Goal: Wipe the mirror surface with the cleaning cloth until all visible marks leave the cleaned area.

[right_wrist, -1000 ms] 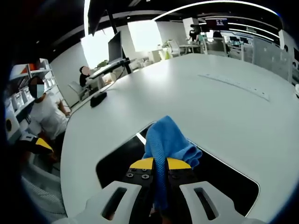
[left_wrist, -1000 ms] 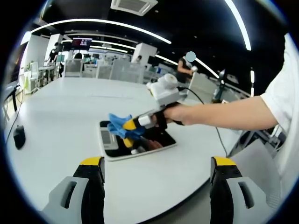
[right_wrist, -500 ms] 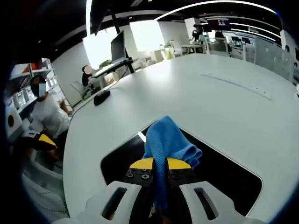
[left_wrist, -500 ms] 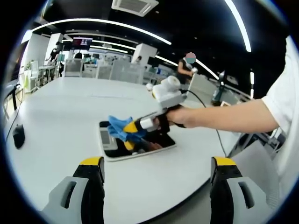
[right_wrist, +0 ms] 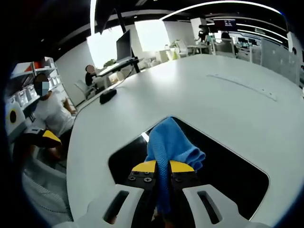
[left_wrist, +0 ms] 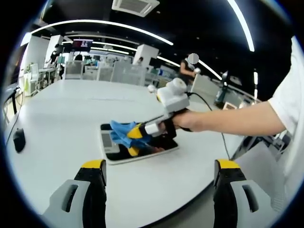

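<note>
A flat rectangular mirror [left_wrist: 156, 147] with a white frame lies on the white table [left_wrist: 61, 118]; in the right gripper view its dark glass [right_wrist: 232, 171] spreads below the jaws. My right gripper [right_wrist: 163, 167] is shut on a blue cleaning cloth [right_wrist: 170, 145], which hangs over the mirror's left part. In the left gripper view that right gripper [left_wrist: 134, 135] reaches in from the right, held by a person's hand, with the blue cloth [left_wrist: 121, 131] just above the glass. My left gripper [left_wrist: 159, 166] stands open near the table's front edge, well short of the mirror.
A dark computer mouse [left_wrist: 19, 140] lies at the table's left. A monitor [right_wrist: 124, 45] and another mouse [right_wrist: 108, 95] sit at the far edge in the right gripper view. People sit or stand around the room. Chairs and desks fill the background.
The right gripper with the cloth has slid slightly across the mirror, towards its left part. The left gripper has stayed still.
</note>
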Motion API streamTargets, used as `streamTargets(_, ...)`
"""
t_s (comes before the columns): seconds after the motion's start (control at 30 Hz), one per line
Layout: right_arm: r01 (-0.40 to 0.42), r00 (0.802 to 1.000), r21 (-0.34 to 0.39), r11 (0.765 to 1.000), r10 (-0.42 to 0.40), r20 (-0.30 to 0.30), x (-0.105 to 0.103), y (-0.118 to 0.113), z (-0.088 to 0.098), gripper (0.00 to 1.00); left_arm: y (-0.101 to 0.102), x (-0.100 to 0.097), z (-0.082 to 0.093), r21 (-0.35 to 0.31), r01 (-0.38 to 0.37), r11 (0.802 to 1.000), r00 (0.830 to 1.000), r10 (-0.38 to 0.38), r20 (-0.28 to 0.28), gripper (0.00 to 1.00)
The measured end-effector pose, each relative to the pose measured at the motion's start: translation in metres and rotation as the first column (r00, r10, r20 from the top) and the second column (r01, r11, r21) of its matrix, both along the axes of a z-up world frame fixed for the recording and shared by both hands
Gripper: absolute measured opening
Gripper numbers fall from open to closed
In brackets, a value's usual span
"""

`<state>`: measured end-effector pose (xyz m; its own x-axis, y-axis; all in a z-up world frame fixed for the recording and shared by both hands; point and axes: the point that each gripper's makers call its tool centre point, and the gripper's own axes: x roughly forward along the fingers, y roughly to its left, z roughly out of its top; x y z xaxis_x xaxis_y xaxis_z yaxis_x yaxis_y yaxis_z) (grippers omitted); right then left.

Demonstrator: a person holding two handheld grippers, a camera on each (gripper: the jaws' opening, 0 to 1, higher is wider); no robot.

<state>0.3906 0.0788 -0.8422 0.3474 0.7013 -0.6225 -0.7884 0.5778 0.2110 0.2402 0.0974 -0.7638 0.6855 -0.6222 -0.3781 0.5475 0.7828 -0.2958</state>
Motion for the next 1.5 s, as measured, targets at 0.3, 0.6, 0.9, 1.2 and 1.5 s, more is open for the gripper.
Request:
streamTargets(0.3,-0.007,1.000,0.007,1.000,0.007,-0.009,-0.002,-0.001,-0.002,0.03,0.000,0.000,0.000,0.001,0.002,1.000,1.000,-0.002,0.001,0.95)
streamTargets(0.6,-0.018,1.000,0.008,1.000,0.018,-0.015,-0.001,-0.004,-0.005,0.03,0.000,0.000,0.001,0.002,-0.001,1.000,1.000,0.001,0.007,0.95)
streamTargets(0.9,-0.034,0.999,0.009,0.999,0.034,-0.019,-0.006,-0.006,-0.007,0.03,0.001,0.000,0.002,0.004,-0.005,1.000,1.000,0.005,0.012,0.95)
streamTargets(1.2,-0.062,0.998,-0.003,0.998,0.062,-0.017,-0.014,-0.008,-0.009,0.03,0.002,0.001,0.003,0.012,-0.009,1.000,1.000,0.009,0.022,0.96)
streamTargets(1.5,-0.074,0.997,-0.007,0.997,0.074,-0.017,-0.023,-0.011,-0.009,0.03,0.003,0.001,0.003,0.026,-0.016,1.000,0.999,0.015,0.034,0.97)
